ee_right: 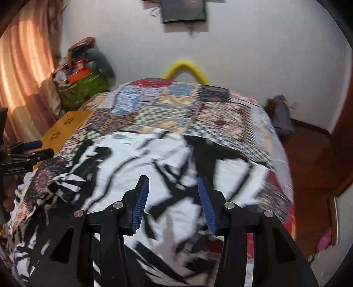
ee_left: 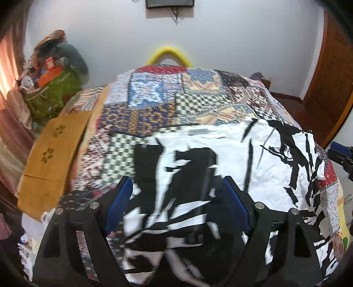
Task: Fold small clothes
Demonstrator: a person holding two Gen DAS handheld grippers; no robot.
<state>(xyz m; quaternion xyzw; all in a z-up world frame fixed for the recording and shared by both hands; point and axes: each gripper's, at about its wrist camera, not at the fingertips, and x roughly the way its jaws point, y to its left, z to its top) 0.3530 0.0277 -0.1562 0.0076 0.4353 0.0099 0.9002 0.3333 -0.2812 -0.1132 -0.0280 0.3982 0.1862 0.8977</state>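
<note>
- Left wrist view: a bed covered with a patchwork quilt (ee_left: 154, 106) fills most of the shot, white wall behind, a dark screen (ee_left: 169, 3) hung up top, wooden door (ee_left: 331, 77) off to the right.
- A yellow curved bar (ee_left: 169, 55) pokes up behind the far edge of the bed, and an orange-brown mat (ee_left: 53, 154) lies along the bed's left side.
- A green bag (ee_left: 55, 92) in the left corner is stuffed with clothes and an orange box.
- The black-and-white shirt (ee_left: 242, 154) is spread on the near half of the quilt.
- The left gripper (ee_left: 176, 205) hangs above the shirt, fingers wide apart, nothing between them.
- Right wrist view: same bed, pinkish curtain (ee_right: 24, 77) on the left, wood floor to the right with a bluish-grey bundle (ee_right: 282, 117) by the wall.
- The right gripper (ee_right: 173, 203) is over the shirt (ee_right: 132, 150), fingers partly apart and empty. Everything's a bit blurry.
</note>
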